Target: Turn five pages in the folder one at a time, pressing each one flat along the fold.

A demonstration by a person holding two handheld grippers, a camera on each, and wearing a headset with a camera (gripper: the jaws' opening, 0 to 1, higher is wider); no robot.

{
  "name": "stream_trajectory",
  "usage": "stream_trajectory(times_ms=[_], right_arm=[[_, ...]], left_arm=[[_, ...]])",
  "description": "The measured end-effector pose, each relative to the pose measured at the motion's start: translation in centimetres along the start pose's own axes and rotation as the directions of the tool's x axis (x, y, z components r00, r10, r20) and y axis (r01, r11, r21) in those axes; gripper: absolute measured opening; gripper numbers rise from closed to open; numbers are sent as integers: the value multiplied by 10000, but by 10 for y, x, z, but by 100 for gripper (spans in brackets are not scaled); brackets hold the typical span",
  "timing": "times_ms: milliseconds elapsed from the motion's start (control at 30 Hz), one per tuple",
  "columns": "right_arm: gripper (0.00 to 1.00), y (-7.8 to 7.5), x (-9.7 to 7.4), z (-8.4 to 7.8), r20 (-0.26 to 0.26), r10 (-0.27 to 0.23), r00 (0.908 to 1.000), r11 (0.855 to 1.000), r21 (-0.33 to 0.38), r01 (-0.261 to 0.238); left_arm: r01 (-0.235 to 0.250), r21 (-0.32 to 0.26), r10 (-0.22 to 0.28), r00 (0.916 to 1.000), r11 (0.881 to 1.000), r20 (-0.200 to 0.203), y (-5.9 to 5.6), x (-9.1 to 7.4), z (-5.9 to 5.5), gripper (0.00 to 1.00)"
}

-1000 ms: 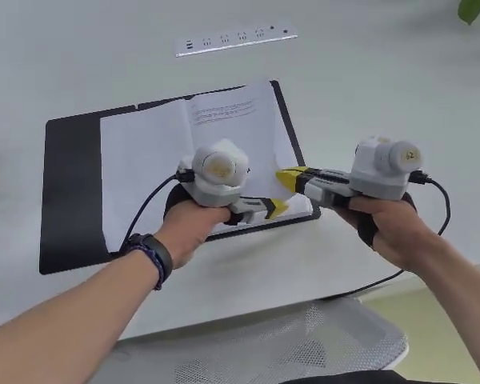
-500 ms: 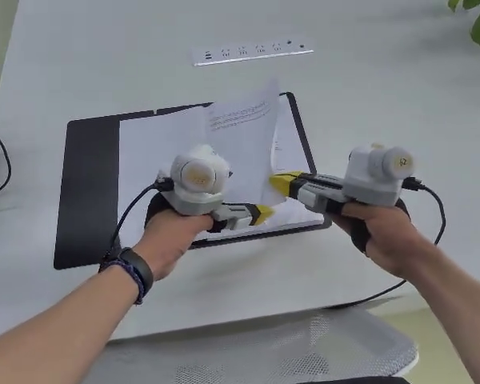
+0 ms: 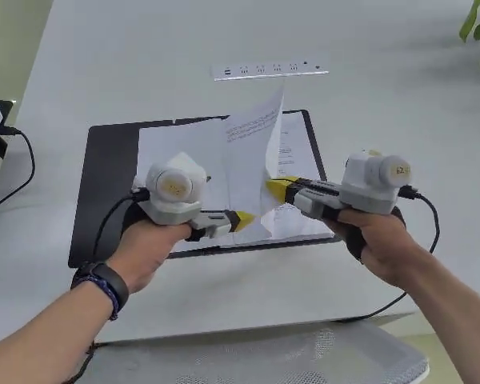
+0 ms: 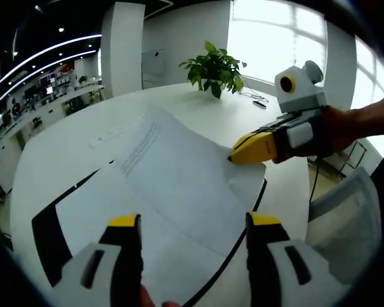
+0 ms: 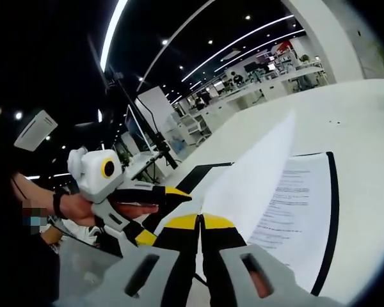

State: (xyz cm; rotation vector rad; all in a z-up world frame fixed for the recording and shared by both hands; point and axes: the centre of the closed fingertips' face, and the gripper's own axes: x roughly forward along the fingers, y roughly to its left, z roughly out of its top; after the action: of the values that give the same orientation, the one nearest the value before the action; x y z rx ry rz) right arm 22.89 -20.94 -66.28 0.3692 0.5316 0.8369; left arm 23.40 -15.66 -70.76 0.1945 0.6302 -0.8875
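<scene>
One folder, one lifted page, two grippers.

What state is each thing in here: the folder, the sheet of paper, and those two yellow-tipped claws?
Black folder: open, lying flat on the white table.
White printed page: lifted upright over the fold, pinched at its lower edge.
Right yellow-tipped gripper: shut on the page.
Left yellow-tipped gripper: open, jaws wide apart, holding nothing.
</scene>
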Motion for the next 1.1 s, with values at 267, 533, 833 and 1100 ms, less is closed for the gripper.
stream_trajectory(times_ms=[267,533,833,1100], right_arm=[[0,18,12,1,-51,201,9998,9997,-137,-202],[0,37,28,3,-174,519,9985,9979,-371,-525],[0,58,49,5,-324,939,9951,9944,-466,-954],[0,67,64,0,-581,1279,9901,9902,-495,-1308]], left_arm=[[-431,-155,434,9989,9989,182,17,-30,-8,66],[-917,-507,937,9948,9945,391,36,-59,-18,68],[-1537,-674,1567,9868,9858,419,54,-91,-30,67],[-1891,-859,1935,9800,9782,459,65,-111,-41,67]])
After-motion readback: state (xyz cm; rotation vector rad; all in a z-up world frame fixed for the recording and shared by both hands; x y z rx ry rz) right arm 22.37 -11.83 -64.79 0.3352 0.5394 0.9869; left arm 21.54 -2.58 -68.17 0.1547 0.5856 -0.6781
